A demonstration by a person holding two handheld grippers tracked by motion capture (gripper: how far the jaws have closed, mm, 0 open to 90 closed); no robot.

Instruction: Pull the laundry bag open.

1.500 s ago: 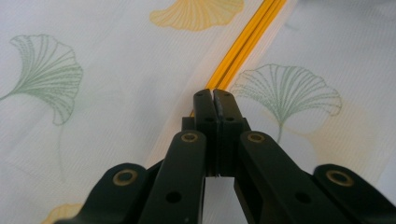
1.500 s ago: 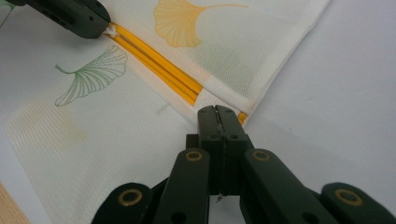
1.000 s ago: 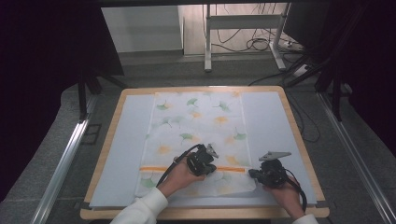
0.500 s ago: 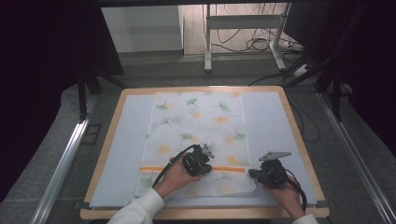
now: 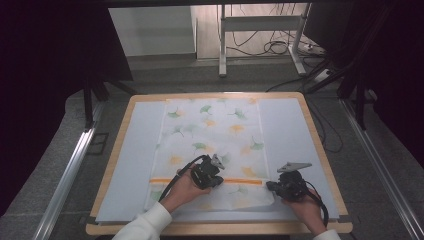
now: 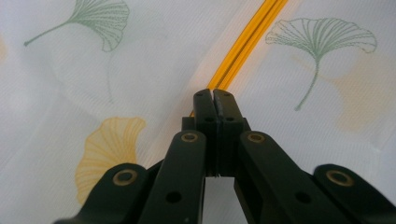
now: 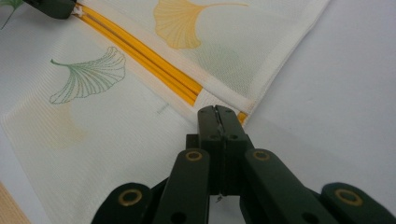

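A white mesh bag (image 5: 215, 130) printed with green and yellow ginkgo leaves lies flat on the table, an orange zipper (image 5: 240, 181) running across its near part. My left gripper (image 5: 220, 182) rests on the zipper near the bag's middle, and in the left gripper view (image 6: 214, 95) its jaws are shut on the orange zipper line (image 6: 243, 51). My right gripper (image 5: 269, 187) is at the bag's right edge. Its jaws (image 7: 216, 112) are shut on the zipper's end (image 7: 240, 116) by the hem. The left gripper (image 7: 51, 5) also appears far up the zipper.
The bag lies on a pale blue mat (image 5: 290, 130) covering a wooden table (image 5: 220, 229). Bare mat runs along both sides of the bag. Beyond the table are dark floor, metal rails (image 5: 65, 180) and a stand with cables (image 5: 260, 45).
My left gripper has slid slightly to the left along the zipper. The right gripper has stayed where it was.
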